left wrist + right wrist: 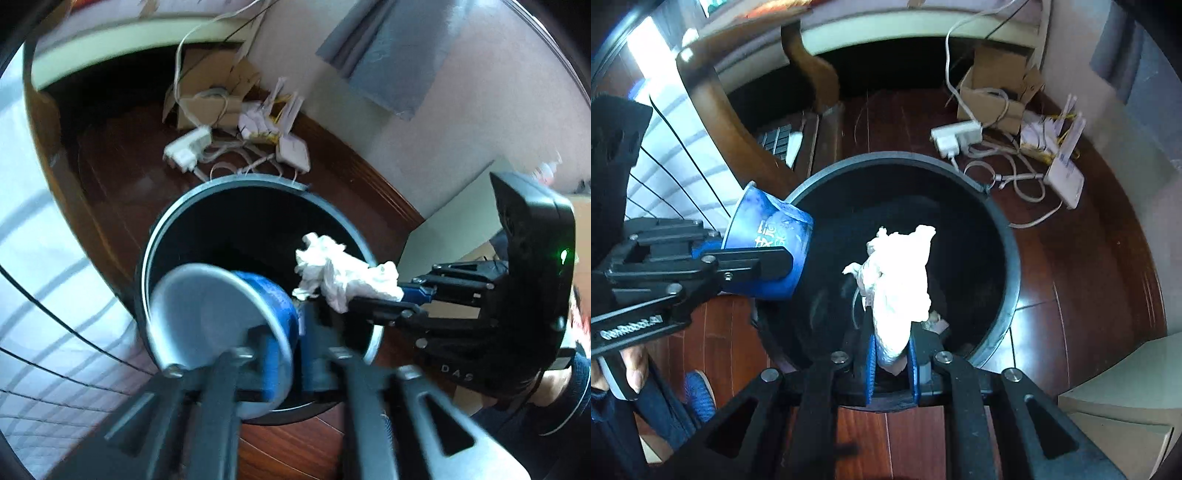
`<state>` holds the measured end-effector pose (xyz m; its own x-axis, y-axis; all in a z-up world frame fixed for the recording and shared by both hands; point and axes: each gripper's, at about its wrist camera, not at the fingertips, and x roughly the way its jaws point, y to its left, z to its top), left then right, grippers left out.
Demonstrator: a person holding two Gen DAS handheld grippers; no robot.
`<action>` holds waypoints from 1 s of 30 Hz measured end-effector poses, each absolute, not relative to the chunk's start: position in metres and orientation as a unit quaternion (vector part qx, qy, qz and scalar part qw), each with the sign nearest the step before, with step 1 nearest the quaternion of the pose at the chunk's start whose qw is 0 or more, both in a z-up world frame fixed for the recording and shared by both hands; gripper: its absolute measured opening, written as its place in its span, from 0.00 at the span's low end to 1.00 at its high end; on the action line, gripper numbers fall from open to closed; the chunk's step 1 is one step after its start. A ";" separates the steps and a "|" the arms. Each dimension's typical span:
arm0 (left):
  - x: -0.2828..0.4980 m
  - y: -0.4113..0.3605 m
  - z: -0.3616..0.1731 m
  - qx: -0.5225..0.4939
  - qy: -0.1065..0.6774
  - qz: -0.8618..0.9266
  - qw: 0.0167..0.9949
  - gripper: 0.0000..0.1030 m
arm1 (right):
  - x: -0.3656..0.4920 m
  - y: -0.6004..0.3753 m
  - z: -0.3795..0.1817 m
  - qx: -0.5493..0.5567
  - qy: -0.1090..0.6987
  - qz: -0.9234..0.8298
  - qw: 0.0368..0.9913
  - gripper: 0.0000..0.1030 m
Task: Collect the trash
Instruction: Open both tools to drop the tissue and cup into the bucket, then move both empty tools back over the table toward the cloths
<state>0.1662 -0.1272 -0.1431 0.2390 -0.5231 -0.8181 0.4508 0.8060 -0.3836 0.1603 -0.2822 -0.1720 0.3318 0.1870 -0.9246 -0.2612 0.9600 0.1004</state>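
A: What sits in the middle of the floor?

B: A round black trash bin (1008, 258), standing upright on the dark red wood floor (1071, 332). Its inside is dark; near its bottom rim in the right wrist view a small pale scrap (934, 322) shows, but I cannot tell whether it lies in the bin.

A: And the trash itself?

B: Two pieces, both above the bin's mouth. The left gripper (798, 258) has a blue paper cup (768, 229) between its fingers, over the bin's left rim. The cup lies tipped on its side, white characters on its wall, its pale base (207, 321) facing the left wrist camera. The jaws stand partly apart around it; whether the pads press on it I cannot tell.

A: The other piece?

B: A crumpled white tissue (897, 280), bunched and wrinkled, over the bin's middle. The right gripper (892, 360) has its blue pads against the wad's lower end, so it is grasping the tissue.

A: Anything beyond the bin?

B: Past its far rim lie a white power strip (956, 134), loose white cables (1015, 177), a cardboard box (993, 88) and a white router (1065, 177), all by the wall.
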 end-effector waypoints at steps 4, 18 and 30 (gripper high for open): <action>0.165 -0.111 -0.156 -0.030 0.547 -0.254 0.797 0.84 | 0.160 -0.300 -0.186 -0.054 0.569 0.077 0.817 0.73; 0.144 -0.087 -0.137 0.030 0.513 -0.168 0.841 0.95 | 0.159 -0.301 -0.165 -0.035 0.554 0.066 0.829 0.98; 0.126 -0.065 -0.093 0.030 0.474 -0.134 0.870 0.96 | 0.145 -0.277 -0.109 -0.025 0.502 0.075 0.861 1.00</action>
<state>0.1260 -0.0646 -0.0926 0.5142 -0.2055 -0.8327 0.2617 0.9622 -0.0758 0.1452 -0.2775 -0.1095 0.4847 0.1043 -0.8685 -0.1554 0.9873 0.0319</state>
